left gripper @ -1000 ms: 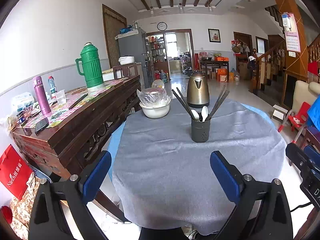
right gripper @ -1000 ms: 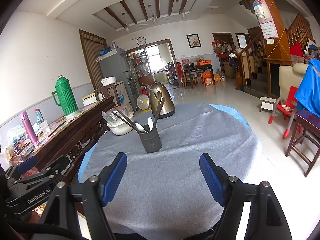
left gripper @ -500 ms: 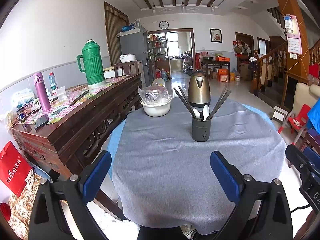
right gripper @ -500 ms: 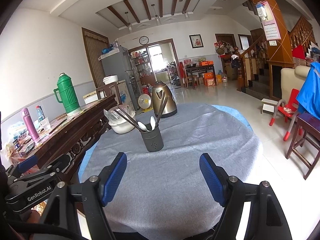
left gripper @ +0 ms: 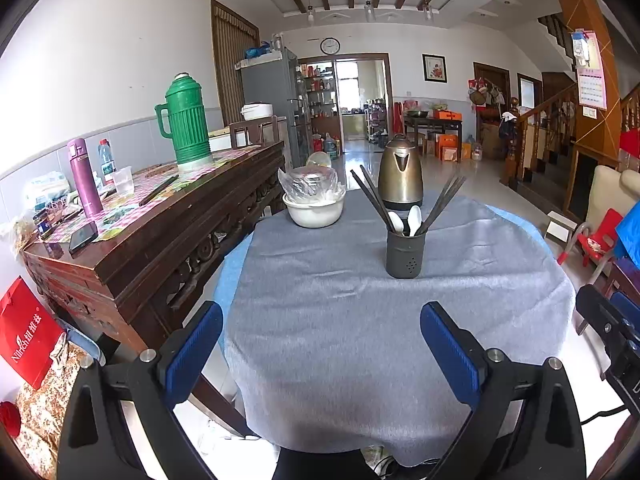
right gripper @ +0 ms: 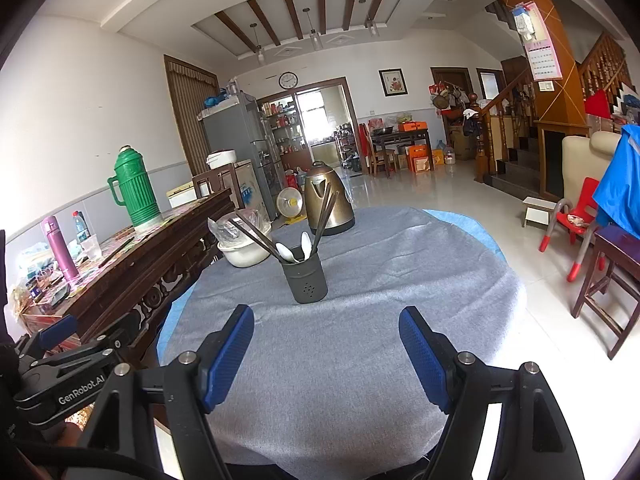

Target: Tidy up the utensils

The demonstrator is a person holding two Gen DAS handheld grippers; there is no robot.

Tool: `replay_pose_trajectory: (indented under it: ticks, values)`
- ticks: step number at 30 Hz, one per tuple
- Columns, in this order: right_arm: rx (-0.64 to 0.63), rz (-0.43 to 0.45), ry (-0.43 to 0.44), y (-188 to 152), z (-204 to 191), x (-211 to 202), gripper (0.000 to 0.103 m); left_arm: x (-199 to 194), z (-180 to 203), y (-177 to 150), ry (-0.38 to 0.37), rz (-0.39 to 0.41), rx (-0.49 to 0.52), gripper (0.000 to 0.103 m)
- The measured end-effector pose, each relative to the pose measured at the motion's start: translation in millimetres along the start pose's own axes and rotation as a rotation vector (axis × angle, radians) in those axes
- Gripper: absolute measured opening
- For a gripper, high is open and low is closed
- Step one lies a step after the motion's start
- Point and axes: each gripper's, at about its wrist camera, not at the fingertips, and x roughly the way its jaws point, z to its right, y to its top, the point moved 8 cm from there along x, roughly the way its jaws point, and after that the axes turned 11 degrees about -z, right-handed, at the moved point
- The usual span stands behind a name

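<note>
**Both grippers wait spread at the near edge of the grey-clothed table**

At the far left a dark wooden sideboard [left gripper: 132, 240] runs along the wall, carrying a purple flask [left gripper: 83, 178], a clear cup [left gripper: 123, 180] and, farther along, a tall green thermos [left gripper: 185, 120]. A phone [left gripper: 83, 236] lies near its close corner, and a red bag [left gripper: 24, 330] leans below it.

The left gripper [left gripper: 320, 344] hangs over the near edge of the round table [left gripper: 320, 340], its blue pads wide apart with only grey cloth between them. On the far left part of the table sits a white bowl [left gripper: 314, 212] with crumpled clear plastic on top. To its right, near the middle of the table, stands the dark utensil holder [left gripper: 405, 254], upright, with dark chopsticks [left gripper: 372, 200] fanning out to both sides and two white spoons [left gripper: 414, 216] between them. Just behind it, at the far edge, is a bronze kettle [left gripper: 400, 172].

The right gripper [right gripper: 326, 344] is likewise spread open and empty, well short of the holder, which lies straight ahead of it. Part of the left gripper shows at the right wrist view's left edge.

Off to the right are a red plastic chair [right gripper: 576, 220], a wooden stool [right gripper: 612, 280] and a staircase [right gripper: 516, 160].
</note>
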Motion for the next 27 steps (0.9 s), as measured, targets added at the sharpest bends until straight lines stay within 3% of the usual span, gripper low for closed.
replay_pose_trajectory:
  ticks: [27]
  values:
    - [-0.046, 0.023, -0.004, 0.9, -7.9, -1.1, 0.078, 0.7, -6.7, -2.3, 0.01, 0.006, -0.017, 0.099]
